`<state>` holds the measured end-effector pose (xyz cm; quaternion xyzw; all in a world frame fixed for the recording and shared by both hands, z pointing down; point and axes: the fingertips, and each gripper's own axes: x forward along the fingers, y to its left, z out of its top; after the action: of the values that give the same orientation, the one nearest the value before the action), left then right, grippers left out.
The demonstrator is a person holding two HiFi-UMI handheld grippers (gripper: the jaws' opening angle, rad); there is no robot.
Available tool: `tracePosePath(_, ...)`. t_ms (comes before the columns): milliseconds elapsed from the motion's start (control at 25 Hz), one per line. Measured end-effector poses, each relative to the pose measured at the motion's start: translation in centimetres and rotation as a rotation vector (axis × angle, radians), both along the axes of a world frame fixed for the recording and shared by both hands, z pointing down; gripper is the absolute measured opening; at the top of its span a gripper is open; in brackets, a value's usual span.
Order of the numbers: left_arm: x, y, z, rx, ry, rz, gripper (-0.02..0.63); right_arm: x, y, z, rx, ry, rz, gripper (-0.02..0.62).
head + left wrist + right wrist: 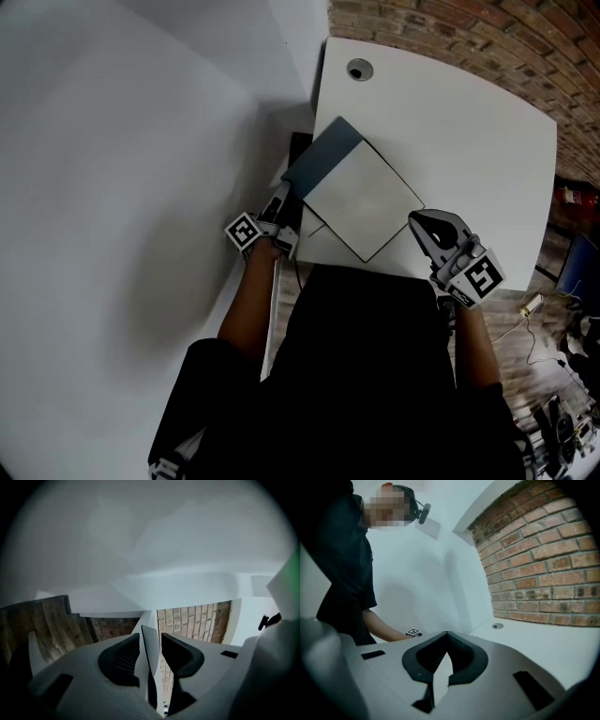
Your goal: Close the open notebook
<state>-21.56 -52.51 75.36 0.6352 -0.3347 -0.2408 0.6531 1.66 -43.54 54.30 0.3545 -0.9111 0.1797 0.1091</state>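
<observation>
1 apart: L claw (pixel 150 637), thin panel (pixel 150 660) btwn | R claw (pixel 447 633) closed

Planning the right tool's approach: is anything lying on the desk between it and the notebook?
Nothing visible. In the head view the right tool is already close beside the right corner of the notebook, with only bare white desk around it. The left tool is at the notebook's opposite side, by the desk's left edge.

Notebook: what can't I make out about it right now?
Head view: the left tool covers a corner of the notebook; whether it lies fully shut is unclear.
Left gripper view: thin sheet between open jaws, cannot tell what it is.
Right gripper view: notebook not visible.
</observation>
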Motion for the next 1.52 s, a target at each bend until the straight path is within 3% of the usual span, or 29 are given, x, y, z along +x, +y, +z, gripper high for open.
tracePosePath(160,0.0,-0.6,-0.2,-0.012,0.028,-0.020,0.052,0.0,-0.1,0.3,-0.008,-0.003,0.010,0.006)
tracePosePath(360,0.1,-0.9,-0.6,-0.006,0.054,-0.032,0.025,0.0,0.0,0.5,-0.001,-0.008,0.022,0.006)
tracePosePath(560,0.2,-0.9,-3.2,0.060,0.064,-0.004,0.025,0.2,0.3,0.1,0.016,-0.015,0.025,0.006)
tracePosePath(960,2.0,0.7,-9.4,0.256,-0.051,0.138,0.023,1.9,0.9,-1.3,0.076,-0.043,0.054,0.006)
tracePosePath(1240,4.1,3.2,-13.2,0.449,-0.279,0.289,0.023,3.8,1.7,-2.3,0.107,-0.076,0.109,0.006)
tracePosePath(1520,7.5,6.6,-15.5,0.606,-0.354,0.471,0.023,6.7,2.8,-2.5,0.130,-0.117,0.212,0.006)
